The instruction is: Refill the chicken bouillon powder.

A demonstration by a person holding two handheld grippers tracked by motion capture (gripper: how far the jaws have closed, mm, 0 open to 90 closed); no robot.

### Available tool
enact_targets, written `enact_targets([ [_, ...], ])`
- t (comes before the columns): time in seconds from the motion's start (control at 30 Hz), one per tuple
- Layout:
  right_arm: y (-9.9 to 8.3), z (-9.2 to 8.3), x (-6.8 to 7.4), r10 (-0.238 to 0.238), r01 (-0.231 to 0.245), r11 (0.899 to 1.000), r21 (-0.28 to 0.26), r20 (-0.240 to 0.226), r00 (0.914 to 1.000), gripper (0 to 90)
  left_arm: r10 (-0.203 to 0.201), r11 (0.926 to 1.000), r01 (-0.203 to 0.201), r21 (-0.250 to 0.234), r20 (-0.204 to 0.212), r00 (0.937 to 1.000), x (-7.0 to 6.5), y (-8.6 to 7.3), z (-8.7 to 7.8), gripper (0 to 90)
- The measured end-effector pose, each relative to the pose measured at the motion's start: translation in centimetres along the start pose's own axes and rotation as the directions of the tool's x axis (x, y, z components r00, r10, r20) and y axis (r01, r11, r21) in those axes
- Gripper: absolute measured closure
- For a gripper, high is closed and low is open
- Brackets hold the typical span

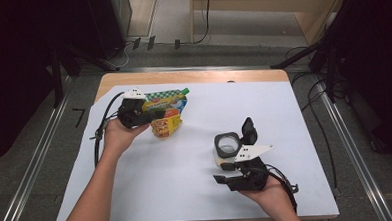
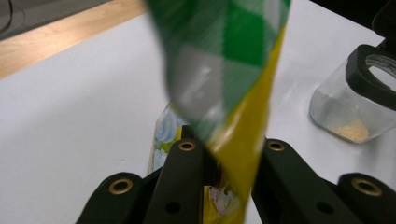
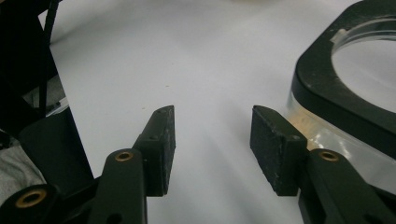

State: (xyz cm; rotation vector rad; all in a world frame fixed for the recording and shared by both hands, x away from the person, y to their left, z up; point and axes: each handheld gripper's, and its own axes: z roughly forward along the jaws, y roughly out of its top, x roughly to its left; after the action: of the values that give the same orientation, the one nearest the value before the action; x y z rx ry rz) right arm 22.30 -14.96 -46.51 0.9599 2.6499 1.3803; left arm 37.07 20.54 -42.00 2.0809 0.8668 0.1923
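While our left tongs [image 2: 226, 154] are clamped on the lower edge of the green-checked and yellow pouch [image 1: 166, 112], held up off the far left of the white sheet [image 1: 187, 181] covering the worktop [image 1: 192, 76], our right tongs [image 3: 212, 140] stand half open with nothing between the pads, just beside the clear jar [image 1: 227, 148] near the front right. We judge the pick-up done and the jar's black flip lid [image 1: 249, 130] already raised. Bringing the pouch over the open jar, which holds a little yellowish powder, and pouring seem left to do.
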Motion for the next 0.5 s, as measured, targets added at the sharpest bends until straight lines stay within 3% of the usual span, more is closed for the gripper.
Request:
enact_targets([
  [0.17, 0.3, 0.4, 0.2, -0.004, 0.004, 1.0, -0.011, -0.008, 1.0, 51.9, -0.026, 0.9996, 0.026, 0.008, -0.027, 0.9993, -0.1, 0.3, -0.4, 87.0],
  [0.33, 0.8, 0.7, 0.5, -0.012, 0.012, 1.0, -0.024, -0.008, 0.9999, 51.7, -0.062, 0.998, 0.062, -0.008, -0.021, 0.9979, -0.2, 0.7, -1.1, 87.4],
  [0.5, 1.6, 1.2, 0.9, -0.033, 0.033, 0.999, -0.031, -0.013, 0.9994, 51.5, -0.064, 0.9979, 0.064, 0.008, -0.021, 0.9977, -0.7, 1.3, -2.0, 87.5],
])
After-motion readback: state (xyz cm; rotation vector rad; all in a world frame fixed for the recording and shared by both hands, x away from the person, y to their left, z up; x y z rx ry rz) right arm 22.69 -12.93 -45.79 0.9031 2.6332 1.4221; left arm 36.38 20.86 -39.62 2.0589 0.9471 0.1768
